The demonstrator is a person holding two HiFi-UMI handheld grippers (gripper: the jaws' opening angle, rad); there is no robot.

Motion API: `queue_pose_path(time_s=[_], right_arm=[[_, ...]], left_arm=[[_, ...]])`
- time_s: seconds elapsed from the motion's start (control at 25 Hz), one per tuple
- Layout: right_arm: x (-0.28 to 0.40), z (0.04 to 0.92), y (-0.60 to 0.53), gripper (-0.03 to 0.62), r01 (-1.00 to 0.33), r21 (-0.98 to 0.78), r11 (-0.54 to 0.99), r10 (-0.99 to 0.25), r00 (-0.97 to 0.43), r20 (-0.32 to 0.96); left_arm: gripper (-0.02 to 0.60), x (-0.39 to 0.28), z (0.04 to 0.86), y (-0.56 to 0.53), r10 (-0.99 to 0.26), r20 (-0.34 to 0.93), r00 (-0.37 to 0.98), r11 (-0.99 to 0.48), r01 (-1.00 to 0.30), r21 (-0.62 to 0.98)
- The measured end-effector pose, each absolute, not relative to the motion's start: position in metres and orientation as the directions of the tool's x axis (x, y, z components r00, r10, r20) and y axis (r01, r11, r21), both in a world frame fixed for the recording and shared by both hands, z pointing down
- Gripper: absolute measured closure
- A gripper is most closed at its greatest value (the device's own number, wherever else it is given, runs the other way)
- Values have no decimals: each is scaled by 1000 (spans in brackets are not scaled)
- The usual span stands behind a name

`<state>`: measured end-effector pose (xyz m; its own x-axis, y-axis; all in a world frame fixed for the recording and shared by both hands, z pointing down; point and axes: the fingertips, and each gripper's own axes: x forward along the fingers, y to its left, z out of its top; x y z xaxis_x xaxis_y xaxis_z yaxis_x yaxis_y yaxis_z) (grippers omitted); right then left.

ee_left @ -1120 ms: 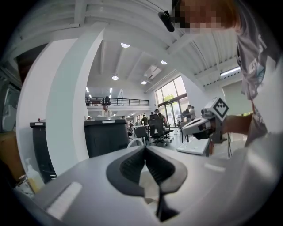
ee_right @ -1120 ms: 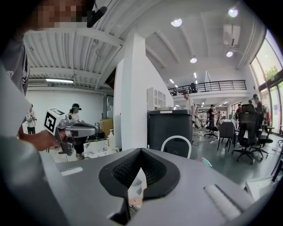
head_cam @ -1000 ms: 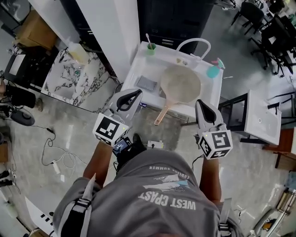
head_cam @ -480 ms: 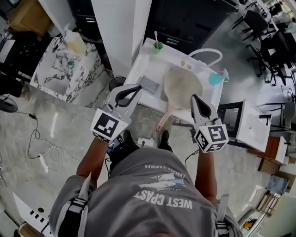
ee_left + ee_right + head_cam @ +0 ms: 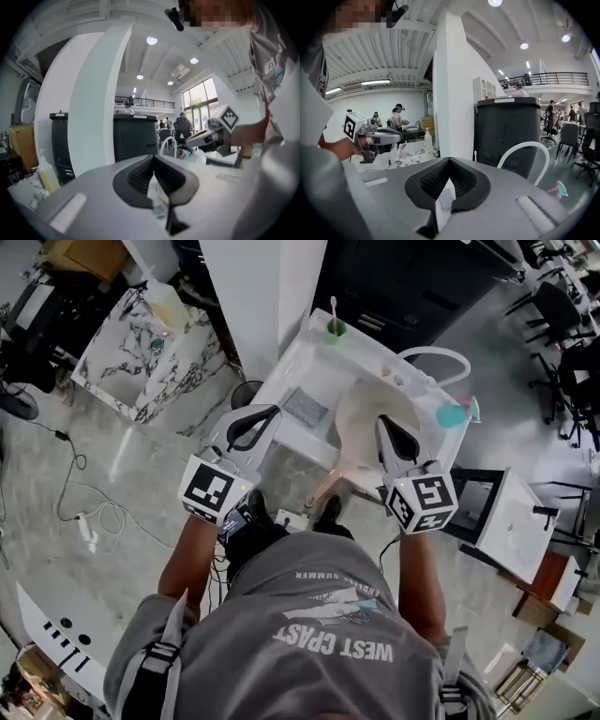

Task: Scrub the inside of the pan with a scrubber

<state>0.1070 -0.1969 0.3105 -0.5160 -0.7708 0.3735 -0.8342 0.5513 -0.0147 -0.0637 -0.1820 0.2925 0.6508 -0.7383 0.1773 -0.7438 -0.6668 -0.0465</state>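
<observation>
Pan point(image 5: 361, 413) lies in the white worktop point(image 5: 302, 369), handle toward the person, with the grey scrubber point(image 5: 305, 410) just left of it. Left gripper point(image 5: 272, 411) and right gripper point(image 5: 383, 421) hover short of both, fingers closed and empty, likely not yet reaching.

Grey floor point(image 5: 47, 474), white pillar point(image 5: 258, 296), perhaps marble counter point(image 5: 141, 343)

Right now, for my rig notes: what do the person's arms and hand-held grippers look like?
The left hand-held gripper and right hand-held gripper have grey shells, black ribbed pads, each with a white cube bearing black square markers. Grey short-sleeved T-shirt with white print.
</observation>
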Motion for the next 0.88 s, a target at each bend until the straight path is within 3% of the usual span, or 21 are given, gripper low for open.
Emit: queue_pose_path(time_s=[0.88], right_arm=[[36,493,-268,591,-711,-106,695,-532,-608,590]], left_arm=[[578,-103,394,-198,-794,302,527,-541,-840,45]])
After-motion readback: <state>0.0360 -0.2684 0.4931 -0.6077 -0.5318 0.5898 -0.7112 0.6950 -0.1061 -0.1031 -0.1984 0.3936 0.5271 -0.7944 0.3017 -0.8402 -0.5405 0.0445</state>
